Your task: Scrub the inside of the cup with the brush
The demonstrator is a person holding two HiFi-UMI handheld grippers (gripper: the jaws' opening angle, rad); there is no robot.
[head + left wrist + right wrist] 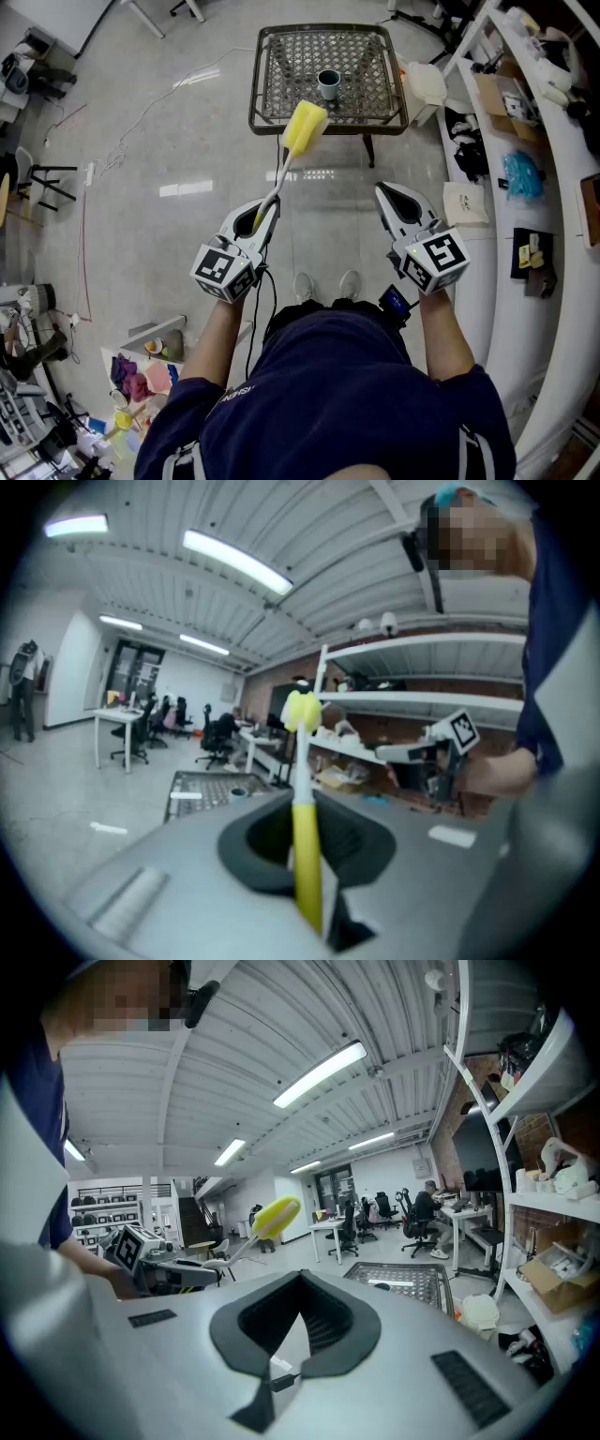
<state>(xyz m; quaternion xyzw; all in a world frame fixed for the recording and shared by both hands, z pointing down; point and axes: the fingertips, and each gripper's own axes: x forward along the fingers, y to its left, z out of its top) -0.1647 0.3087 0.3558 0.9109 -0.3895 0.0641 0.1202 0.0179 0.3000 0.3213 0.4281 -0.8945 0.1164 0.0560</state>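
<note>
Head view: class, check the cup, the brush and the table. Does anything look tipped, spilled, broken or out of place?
Nothing stands out. The cup stands upright on the mesh table, and no spill shows. The brush looks whole, with its handle held in the left gripper.

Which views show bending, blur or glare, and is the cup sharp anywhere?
Head view: sharp; the glossy floor shows pale glare patches; the cup on the mesh table is small but clear. Left gripper view: strong fisheye bending, dark corners, the near brush handle soft. Right gripper view: same bending, bright ceiling lamps, no heavy blur.
</note>
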